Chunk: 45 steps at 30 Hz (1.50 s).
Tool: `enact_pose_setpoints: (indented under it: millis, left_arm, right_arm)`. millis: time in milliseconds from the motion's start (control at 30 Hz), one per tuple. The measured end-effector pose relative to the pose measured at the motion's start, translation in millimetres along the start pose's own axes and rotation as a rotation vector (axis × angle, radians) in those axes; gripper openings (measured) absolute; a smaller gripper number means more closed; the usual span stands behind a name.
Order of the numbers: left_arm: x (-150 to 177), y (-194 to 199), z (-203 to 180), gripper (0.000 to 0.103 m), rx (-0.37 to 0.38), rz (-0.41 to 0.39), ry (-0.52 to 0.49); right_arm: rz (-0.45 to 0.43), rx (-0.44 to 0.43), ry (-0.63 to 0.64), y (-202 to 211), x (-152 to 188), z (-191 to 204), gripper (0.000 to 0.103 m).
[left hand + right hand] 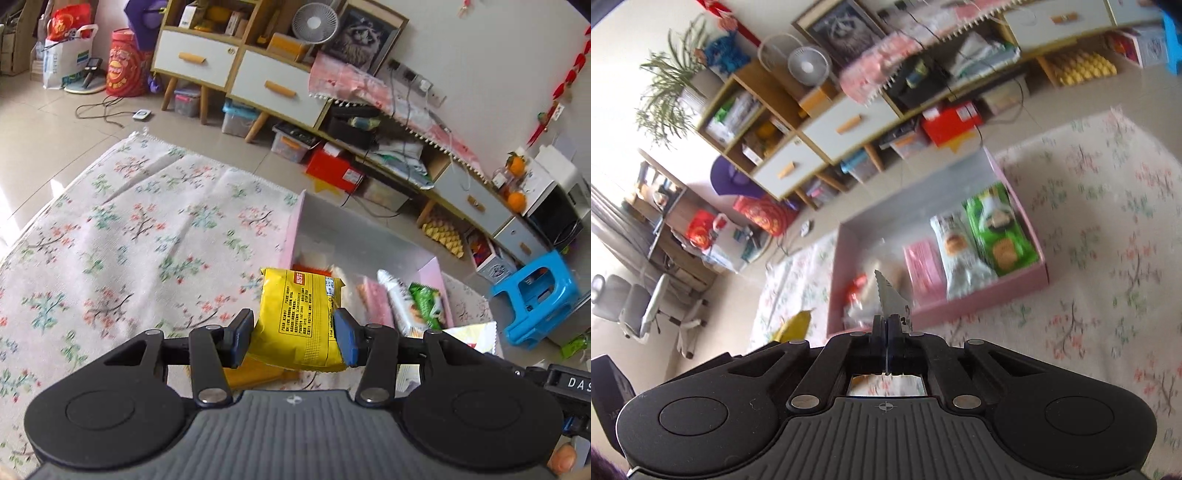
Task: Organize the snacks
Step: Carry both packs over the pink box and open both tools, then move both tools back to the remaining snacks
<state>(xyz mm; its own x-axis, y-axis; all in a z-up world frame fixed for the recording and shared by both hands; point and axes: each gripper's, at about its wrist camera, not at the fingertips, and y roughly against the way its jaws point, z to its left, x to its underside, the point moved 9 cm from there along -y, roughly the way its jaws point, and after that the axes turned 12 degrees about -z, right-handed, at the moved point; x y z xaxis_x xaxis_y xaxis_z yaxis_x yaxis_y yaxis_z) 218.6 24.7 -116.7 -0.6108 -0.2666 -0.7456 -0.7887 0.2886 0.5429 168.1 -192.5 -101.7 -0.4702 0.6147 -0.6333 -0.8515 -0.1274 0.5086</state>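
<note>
**A:** What was nearest the left camera?

**B:** The left hand-held gripper [293,338], its blue pads clamped on the two sides of a yellow snack packet [301,317]. The packet stood up between the fingers, printed back toward the lens, raised above the floral cloth [122,236].

**A:** And the right one?

**B:** The right hand-held gripper [887,326] had its jaws pressed together on the flat seam of a silvery wrapper [891,300]. The wrapper's saw-toothed edge stuck up past the fingertips; what hung below was too blurred to make out.

**A:** Where was the box?

**B:** Just beyond both grippers lay the pink box [982,302], open-topped, resting on the cloth. Along one end a green biscuit pack [997,229], a white pack [958,251] and a pink pack [923,264] lay side by side. Nearer the other end there was an orange-red wrapper [857,286] with some clear ones, blurred.

**A:** Did the left view show the same?

**B:** Yes, the box sat right behind the yellow packet, with the same three packs in a row at its right end.

**A:** Farther off?

**B:** A blue plastic stool [535,295] on the tiled floor beside the cloth, then a low cabinet [258,81] with white drawers along the wall, a small fan [314,24] standing on top.
</note>
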Motion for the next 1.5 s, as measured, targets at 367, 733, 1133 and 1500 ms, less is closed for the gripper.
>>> enact_pose_setpoints:
  millis: [367,733,1133,1500]
  left_arm:
    - [-35,-52,-39,0.044,0.075,-0.046,-0.001]
    - [-34,-122,-55,0.044,0.0,-0.037,-0.151]
    - [-41,-90,-41,0.057,-0.021,-0.012,-0.11]
    - [-32,32,-31,0.076,-0.079,0.014,0.04]
  right_arm:
    - [-0.078,0.018,-0.054,-59,-46,-1,0.001]
    - [-0.003,-0.064,-0.226,-143,-55,-23,0.002]
    - [-0.061,0.103,-0.226,-103,-77,-61,0.012]
    - [-0.096,0.158,-0.236,41,-63,-14,0.081]
